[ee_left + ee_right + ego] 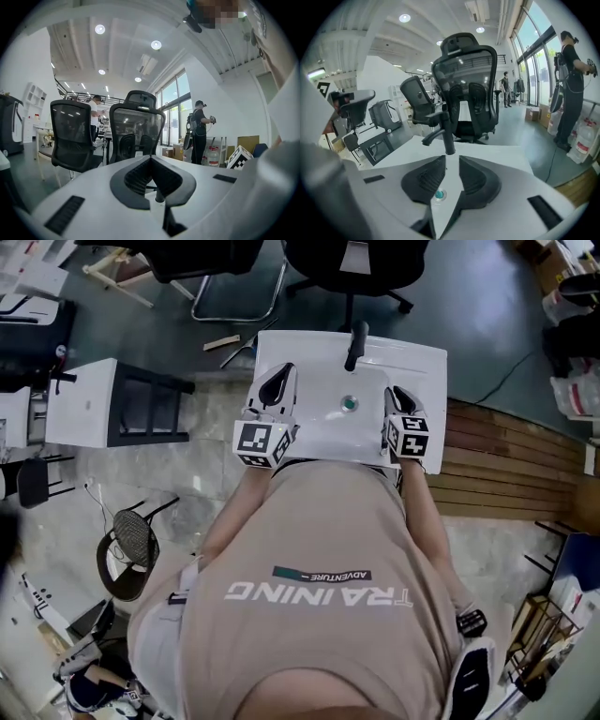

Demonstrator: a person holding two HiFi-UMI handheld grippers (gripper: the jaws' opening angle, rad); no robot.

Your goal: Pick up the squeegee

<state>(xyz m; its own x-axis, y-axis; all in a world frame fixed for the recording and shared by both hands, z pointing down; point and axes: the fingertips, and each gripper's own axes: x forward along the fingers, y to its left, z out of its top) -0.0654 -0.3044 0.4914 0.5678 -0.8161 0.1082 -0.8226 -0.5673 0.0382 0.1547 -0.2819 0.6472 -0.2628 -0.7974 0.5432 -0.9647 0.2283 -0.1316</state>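
**Over the basin, both claws empty, no squeegee in sight**

The right claw [451, 163] has its pads a narrow slit apart and grasps nothing; through the slit shows only the drain [438, 194]. The left claw [151, 160] is clenched tip to tip, also on nothing, and points out level across the room. Beyond the right claw's tips stands the black tap [448, 136] at the far edge of the white counter [417, 362]. Past that is an office chair [466, 79].

The squeegee cannot be made out in any view. The counter's top looks bare apart from the tap and drain. A thin dark rod [238, 352] lies on the floor just off the counter's far left corner, but it is too small to tell what it is.

So the step in hand is, by my reading, finding the tool before reaching for it. Sweep the head view along the counter's edges and the floor beside it first. Once the squeegee is found, spread one claw much wider than this slit before closing in. Take the handle rather than the blade, near its middle so it does not swing. Keep the other claw clear of the tap.
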